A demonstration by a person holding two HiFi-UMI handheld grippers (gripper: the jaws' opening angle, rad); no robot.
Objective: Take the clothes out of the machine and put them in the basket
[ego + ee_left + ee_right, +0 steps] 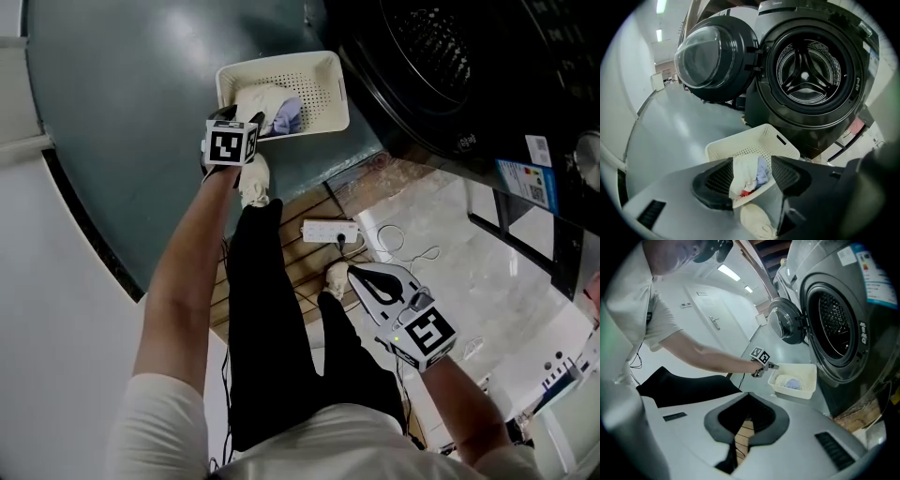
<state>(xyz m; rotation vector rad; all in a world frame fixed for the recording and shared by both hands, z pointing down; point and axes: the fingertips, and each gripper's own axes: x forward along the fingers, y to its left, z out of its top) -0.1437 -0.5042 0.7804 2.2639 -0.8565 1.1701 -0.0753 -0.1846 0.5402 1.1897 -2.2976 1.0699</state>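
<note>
The right gripper (pixel 362 277) hangs low, fingers together, empty. The left gripper (pixel 239 117) hovers at the basket (pixel 323 75) rim, fingers wide apart; the clothes (pixel 272 105) lie inside the basket, beside the machine (pixel 450 66).

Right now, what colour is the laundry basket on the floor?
The basket is cream-white, perforated; best in head view.

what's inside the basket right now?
The basket holds a white garment and a pale blue piece, with a bit of red peeking out. Whatever lies under that pile is covered. In the head view, the left tongs hide the near corner.
</note>
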